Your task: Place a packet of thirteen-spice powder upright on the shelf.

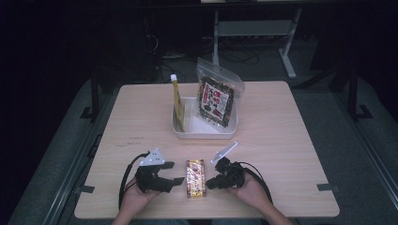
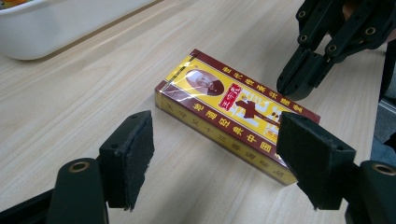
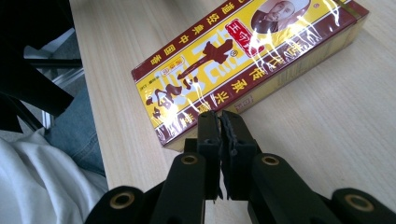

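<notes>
Seen from above the near edge, facing forward and down over the whole table (image 1: 281,122). Shot close and low along the left gripper (image 2: 215,158), aimed across the box (image 2: 233,112) toward the right gripper (image 2: 303,79). Shot closer yet along the right gripper, onto the box's near long side. Shared: the box.

Left tool (image 1: 179,180) gapes wide; right tool (image 1: 209,183) has its jaws pressed together.

left gripper (image 1: 180,180): black, brass screws, grey plate, black cable | right gripper (image 1: 210,183): same | person: jeans, white top
</notes>
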`<state>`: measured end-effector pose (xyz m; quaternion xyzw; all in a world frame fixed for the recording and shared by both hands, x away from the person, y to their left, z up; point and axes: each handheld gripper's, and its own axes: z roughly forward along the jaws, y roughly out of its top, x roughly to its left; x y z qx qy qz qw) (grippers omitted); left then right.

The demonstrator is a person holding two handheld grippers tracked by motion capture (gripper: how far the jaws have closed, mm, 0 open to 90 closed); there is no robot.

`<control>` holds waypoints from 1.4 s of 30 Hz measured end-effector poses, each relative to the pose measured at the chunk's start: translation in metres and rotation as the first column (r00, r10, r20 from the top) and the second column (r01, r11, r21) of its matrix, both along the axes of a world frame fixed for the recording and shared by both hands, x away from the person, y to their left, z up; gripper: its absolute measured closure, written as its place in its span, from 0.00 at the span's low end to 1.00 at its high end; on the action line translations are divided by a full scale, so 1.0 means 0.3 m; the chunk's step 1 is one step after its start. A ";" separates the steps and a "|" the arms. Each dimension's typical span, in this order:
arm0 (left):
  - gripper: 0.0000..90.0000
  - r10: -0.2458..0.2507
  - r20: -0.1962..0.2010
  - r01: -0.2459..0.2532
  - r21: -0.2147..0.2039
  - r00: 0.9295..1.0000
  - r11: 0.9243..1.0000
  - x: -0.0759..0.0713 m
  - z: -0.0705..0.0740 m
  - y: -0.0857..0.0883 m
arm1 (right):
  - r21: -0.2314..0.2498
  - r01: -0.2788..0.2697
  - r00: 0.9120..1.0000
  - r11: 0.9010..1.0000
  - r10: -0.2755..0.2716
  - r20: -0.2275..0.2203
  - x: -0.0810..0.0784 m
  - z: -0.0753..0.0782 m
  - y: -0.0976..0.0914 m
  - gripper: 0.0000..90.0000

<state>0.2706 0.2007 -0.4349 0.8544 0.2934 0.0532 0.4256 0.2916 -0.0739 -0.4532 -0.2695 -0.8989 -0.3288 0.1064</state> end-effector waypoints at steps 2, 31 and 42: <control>0.30 -0.002 0.000 0.002 0.001 1.000 1.000 0.001 0.000 0.003 | 0.007 0.001 1.000 1.000 -0.001 -0.004 -0.001 0.003 0.005 0.94; 0.29 0.008 0.005 -0.008 -0.002 1.000 1.000 -0.004 0.007 0.028 | 0.053 -0.074 0.997 0.996 0.075 -0.014 -0.022 0.005 0.131 0.90; 0.27 0.011 0.003 -0.011 0.012 1.000 1.000 -0.012 -0.002 0.020 | 0.057 -0.036 0.999 0.998 0.034 0.034 0.003 0.028 0.118 0.82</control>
